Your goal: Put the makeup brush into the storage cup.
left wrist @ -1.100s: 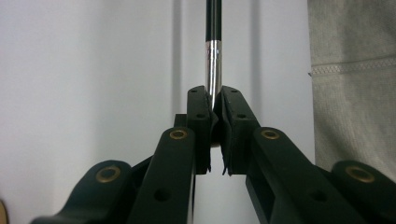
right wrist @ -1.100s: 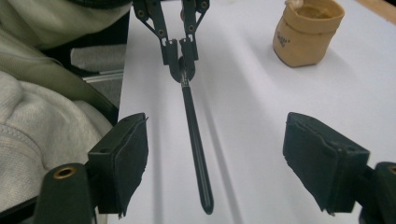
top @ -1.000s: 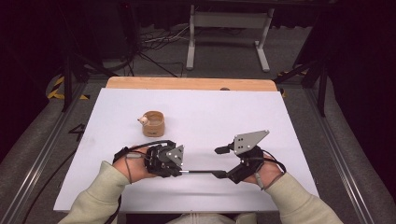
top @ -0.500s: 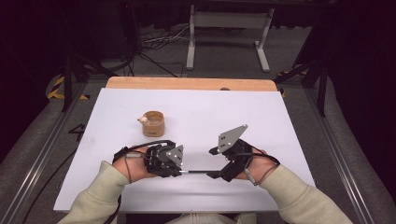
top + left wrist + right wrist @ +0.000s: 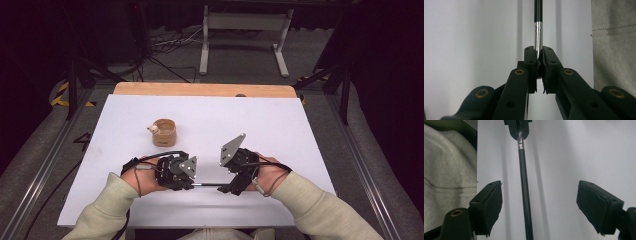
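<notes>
— Where pinched at its silver tip, thin black rod (image 5: 209, 184): lying flat near front edge of white table (image 5: 300, 140), midway between both hands.

— Left gripper (image 5: 538, 58)?

— Pressed together on that metal end, rod running straight away from it.

— Right gripper (image 5: 539, 205)?

— Spread wide, straddling rod's other end, pads clear of it on both sides.

— Anything else?

— Small round wooden cup (image 5: 164, 132), well apart, toward left edge.
</notes>
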